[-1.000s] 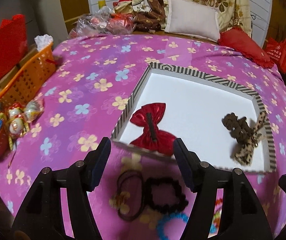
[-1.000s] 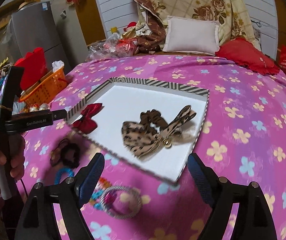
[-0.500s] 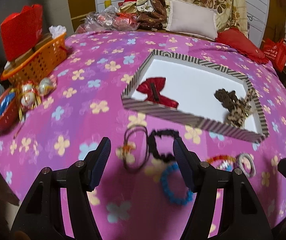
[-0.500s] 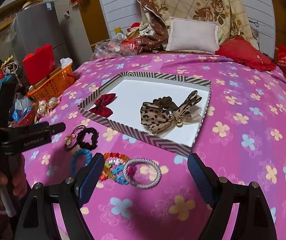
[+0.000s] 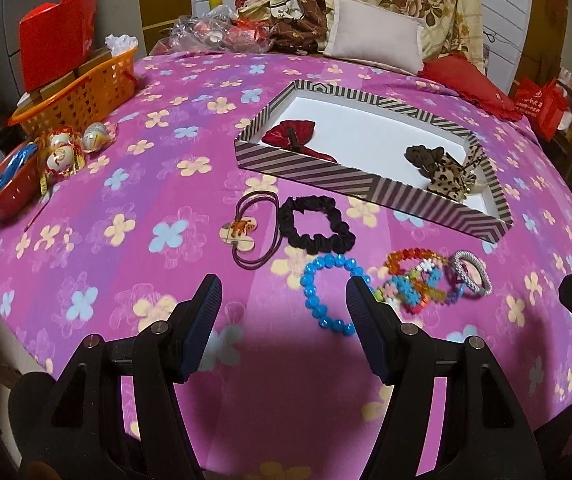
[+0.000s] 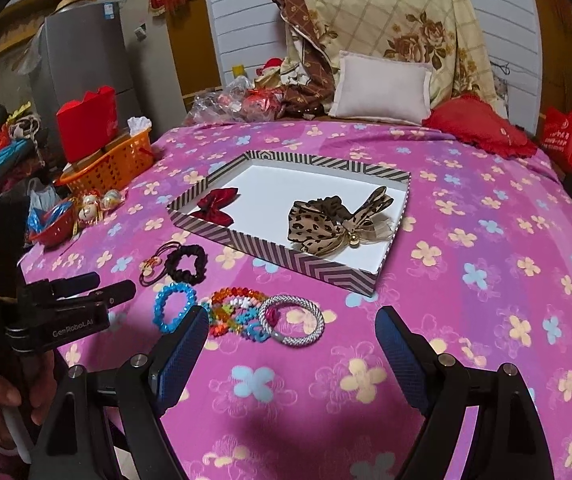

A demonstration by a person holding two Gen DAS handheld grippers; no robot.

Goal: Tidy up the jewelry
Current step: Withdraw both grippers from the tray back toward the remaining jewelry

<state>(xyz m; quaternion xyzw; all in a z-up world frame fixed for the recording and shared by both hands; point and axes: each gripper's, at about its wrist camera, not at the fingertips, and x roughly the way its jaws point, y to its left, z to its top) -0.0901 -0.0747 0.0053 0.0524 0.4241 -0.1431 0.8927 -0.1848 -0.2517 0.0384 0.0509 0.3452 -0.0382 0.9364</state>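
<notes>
Bracelets [image 6: 242, 314] beside striped box [image 6: 270, 254] (fingers [image 6: 184, 348] apart)

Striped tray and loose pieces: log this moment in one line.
striped tray: red bow, leopard bow inside | outside: black scrunchie, blue bracelet, silver bangle | left hand-held gripper: open, empty | right hand-held gripper: open, empty

Beyond our left jaws lie the scrunchie [image 5: 316, 222] and hair tie [image 5: 252, 232]; right of them the bracelets [image 5: 416, 280]; behind all, the box [image 5: 366, 184] holding two bows.
</notes>
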